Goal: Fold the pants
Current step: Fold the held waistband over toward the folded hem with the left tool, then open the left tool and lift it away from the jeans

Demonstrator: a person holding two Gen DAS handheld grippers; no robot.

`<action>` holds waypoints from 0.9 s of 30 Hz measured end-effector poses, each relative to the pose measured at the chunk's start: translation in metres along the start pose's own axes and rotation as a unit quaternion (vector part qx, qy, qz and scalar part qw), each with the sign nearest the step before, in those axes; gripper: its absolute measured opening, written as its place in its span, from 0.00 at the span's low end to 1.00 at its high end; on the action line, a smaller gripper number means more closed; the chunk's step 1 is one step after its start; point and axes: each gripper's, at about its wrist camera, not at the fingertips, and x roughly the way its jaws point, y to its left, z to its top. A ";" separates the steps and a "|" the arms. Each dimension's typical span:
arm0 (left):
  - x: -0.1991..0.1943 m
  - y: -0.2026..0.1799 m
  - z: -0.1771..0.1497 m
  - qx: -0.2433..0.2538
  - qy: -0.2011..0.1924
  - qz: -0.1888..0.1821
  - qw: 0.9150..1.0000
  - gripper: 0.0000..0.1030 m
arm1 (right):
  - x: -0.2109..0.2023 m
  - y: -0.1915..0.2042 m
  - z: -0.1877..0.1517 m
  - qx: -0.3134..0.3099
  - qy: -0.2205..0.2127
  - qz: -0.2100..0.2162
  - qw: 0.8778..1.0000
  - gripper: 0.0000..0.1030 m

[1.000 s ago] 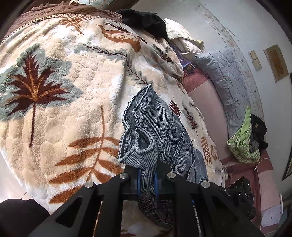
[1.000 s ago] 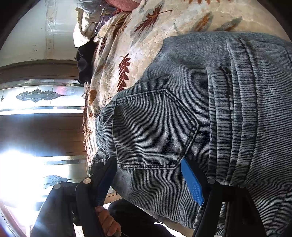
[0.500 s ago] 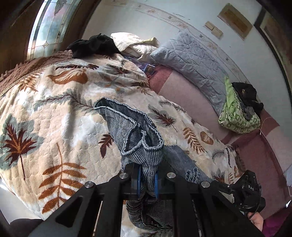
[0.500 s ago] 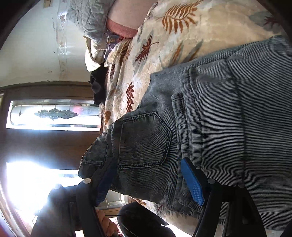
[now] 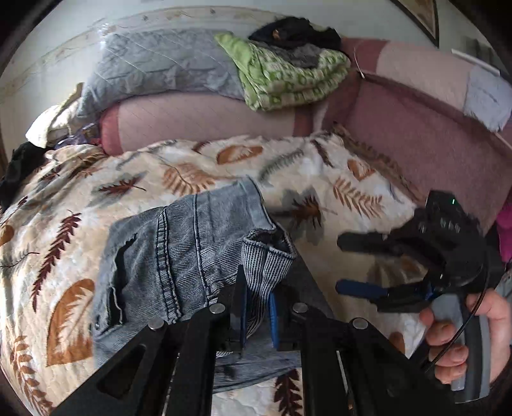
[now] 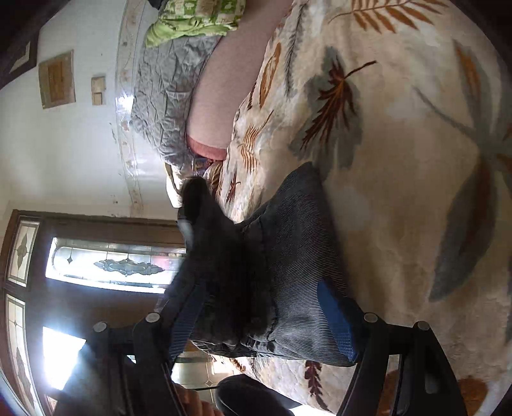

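Note:
Grey-blue denim pants (image 5: 179, 249) lie bunched on a cream leaf-print blanket (image 5: 198, 172). My left gripper (image 5: 257, 315) is shut on a hemmed leg cuff (image 5: 265, 259) of the pants and holds it up over the rest of the fabric. My right gripper (image 5: 339, 262) shows to the right in the left wrist view, open and empty above the blanket. In the right wrist view the right gripper (image 6: 262, 316) stands open with the pants (image 6: 297, 256) in front of it, and the dark blurred left gripper (image 6: 217, 256) crosses the fabric.
A pink sofa back (image 5: 416, 134) runs behind the blanket. On it lie a grey quilted pillow (image 5: 153, 67), a green folded cloth (image 5: 288, 80) and dark clothes (image 5: 294, 30). A stained-glass door (image 6: 105, 262) is at the left in the right wrist view.
My left gripper has swung right with the leg cuff, carrying it over the pants. My right gripper has drawn back off the pants and now stands over bare blanket.

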 end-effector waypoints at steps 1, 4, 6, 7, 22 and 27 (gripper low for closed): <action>0.020 -0.011 -0.009 0.016 0.031 0.006 0.999 0.10 | -0.005 -0.004 0.002 0.003 -0.005 0.001 1.000 0.74; 0.047 -0.028 -0.030 0.049 0.061 0.038 0.996 0.10 | -0.015 -0.010 0.004 0.004 -0.011 0.003 1.000 0.73; 0.041 -0.031 -0.028 0.056 0.054 0.045 0.996 0.10 | -0.017 -0.012 0.003 0.001 -0.011 0.001 1.000 0.73; 0.036 -0.031 -0.024 0.051 0.051 0.043 0.996 0.10 | -0.017 -0.013 0.003 0.001 -0.011 0.001 1.000 0.73; 0.040 -0.029 -0.026 0.038 0.084 0.044 0.995 0.15 | -0.002 -0.008 -0.003 -0.022 -0.010 -0.031 0.999 0.74; 0.040 -0.029 -0.027 0.038 0.082 0.042 0.995 0.15 | 0.002 -0.007 -0.005 -0.031 -0.009 -0.044 0.999 0.74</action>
